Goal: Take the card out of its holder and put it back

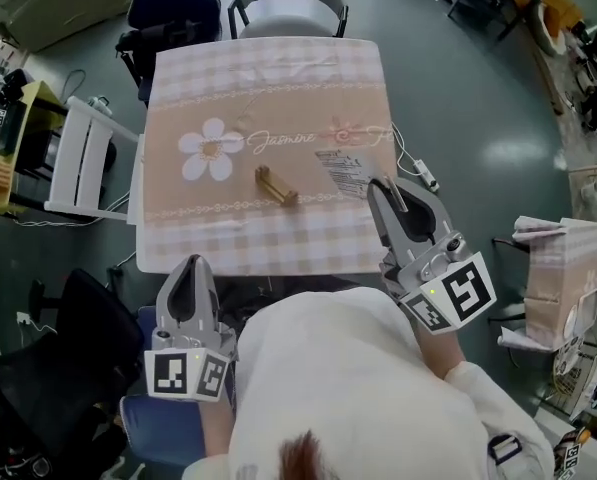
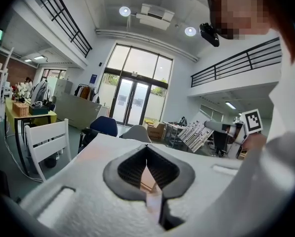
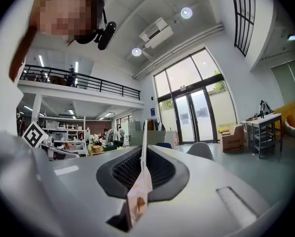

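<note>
Between the jaws of the right gripper (image 1: 378,187) stands the card (image 1: 346,171), pinched by one edge. That gripper's own view shows the card (image 3: 140,194) edge-on with the pads clamped on it, and most of the sheet sticks out past the tips, clear of the table (image 1: 268,88). The brass holder (image 1: 276,187) lies bare on the cloth, ahead of those tips and off to their left, well apart from the card, so the taking-out looks done and the putting-back is not yet begun. The left gripper (image 1: 190,264) hangs by the near table edge with its jaws drawn together on nothing, and the holder lies ahead of it and to its right. The main risk, as I judge it, is the thin grip: a sheet held at one edge could pivot or slip if it meets the holder at an angle, and it could buckle rather than slide in. The holder is small and unsteadied, so a push from the card might simply shove or roll it across the cloth; which way its slot faces cannot be made out. Room is generous, with open cloth all round the holder. A white cable (image 1: 415,165) trails just to the right of the right gripper, off the table's side edge.
</note>
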Action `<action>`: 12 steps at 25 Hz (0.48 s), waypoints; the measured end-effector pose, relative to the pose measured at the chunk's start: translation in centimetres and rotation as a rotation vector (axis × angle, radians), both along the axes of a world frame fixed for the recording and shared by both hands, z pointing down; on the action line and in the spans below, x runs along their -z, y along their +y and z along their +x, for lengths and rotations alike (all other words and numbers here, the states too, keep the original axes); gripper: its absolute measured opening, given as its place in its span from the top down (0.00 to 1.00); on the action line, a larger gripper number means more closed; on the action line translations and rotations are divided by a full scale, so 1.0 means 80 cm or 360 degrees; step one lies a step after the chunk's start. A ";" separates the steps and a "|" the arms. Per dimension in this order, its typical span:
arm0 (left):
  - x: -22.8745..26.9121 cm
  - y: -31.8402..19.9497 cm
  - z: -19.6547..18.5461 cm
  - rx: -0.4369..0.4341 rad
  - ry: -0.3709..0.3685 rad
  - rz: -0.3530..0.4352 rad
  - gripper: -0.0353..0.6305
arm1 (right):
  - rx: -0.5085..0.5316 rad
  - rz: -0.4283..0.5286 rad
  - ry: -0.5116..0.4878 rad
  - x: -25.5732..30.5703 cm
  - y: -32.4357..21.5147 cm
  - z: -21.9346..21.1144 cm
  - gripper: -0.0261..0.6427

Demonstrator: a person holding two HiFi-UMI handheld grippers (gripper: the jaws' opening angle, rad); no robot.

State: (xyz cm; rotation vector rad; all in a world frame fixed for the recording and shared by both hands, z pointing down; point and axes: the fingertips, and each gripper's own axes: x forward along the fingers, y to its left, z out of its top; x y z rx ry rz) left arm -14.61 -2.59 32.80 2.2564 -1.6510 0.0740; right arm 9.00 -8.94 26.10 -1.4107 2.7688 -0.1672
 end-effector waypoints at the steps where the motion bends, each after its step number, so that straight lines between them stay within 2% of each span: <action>1: 0.001 0.000 0.005 -0.0006 -0.0002 0.0002 0.95 | -0.0009 -0.0004 0.0005 0.001 0.006 0.008 0.93; 12: -0.008 0.012 0.064 -0.0090 -0.0004 0.0021 0.95 | -0.0039 -0.0083 0.0057 -0.038 0.067 0.061 0.93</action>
